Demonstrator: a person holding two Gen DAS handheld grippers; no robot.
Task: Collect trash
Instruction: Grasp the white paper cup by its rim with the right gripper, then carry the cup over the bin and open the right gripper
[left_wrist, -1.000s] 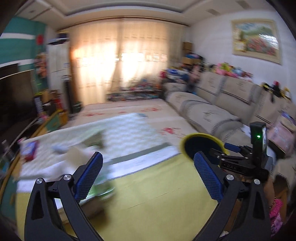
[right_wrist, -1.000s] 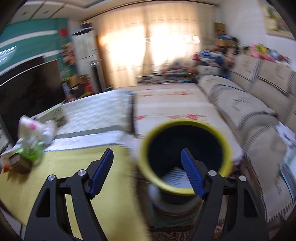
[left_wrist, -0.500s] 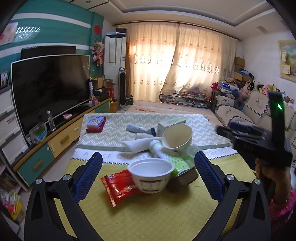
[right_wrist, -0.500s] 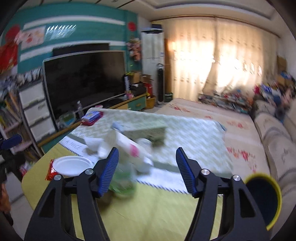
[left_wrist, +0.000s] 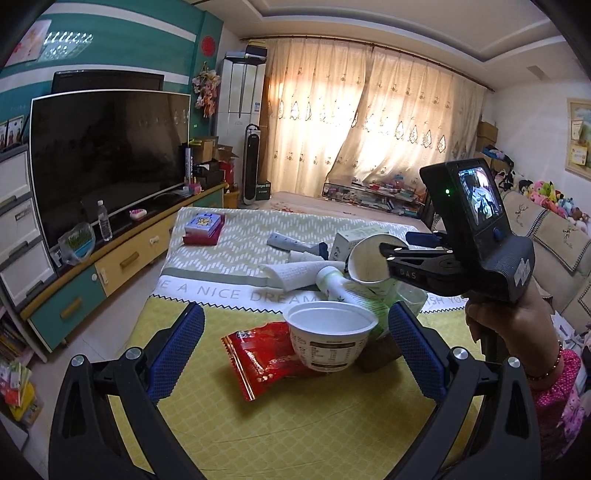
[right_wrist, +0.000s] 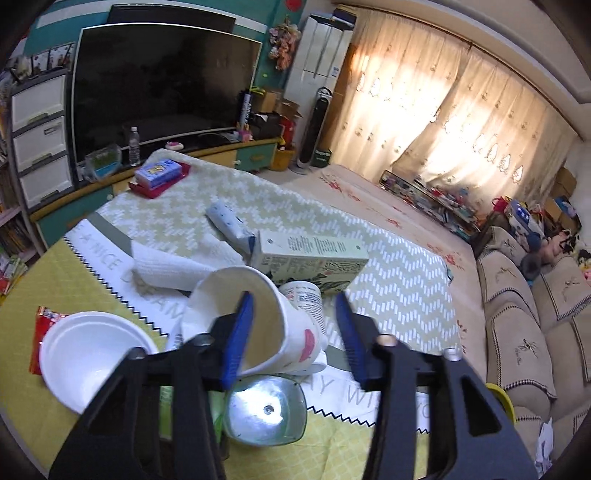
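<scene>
On the table (left_wrist: 258, 424) lie one red snack wrapper (left_wrist: 258, 354), one white bowl (left_wrist: 328, 338) and one paper cup (right_wrist: 258, 317). There is one carton (right_wrist: 306, 254), one rolled towel (right_wrist: 173, 267) and one bottle (left_wrist: 343, 288). Two books (left_wrist: 204, 229) sit stacked at the far end.

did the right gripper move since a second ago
Yes. The right gripper swung from over the yellow-rimmed bin to the paper cup; its closing fingers straddle the cup's wall.

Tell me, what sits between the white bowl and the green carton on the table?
A tipped-over paper cup lies between the white bowl and the green carton, its mouth toward the camera. The right wrist view shows it best.
</scene>
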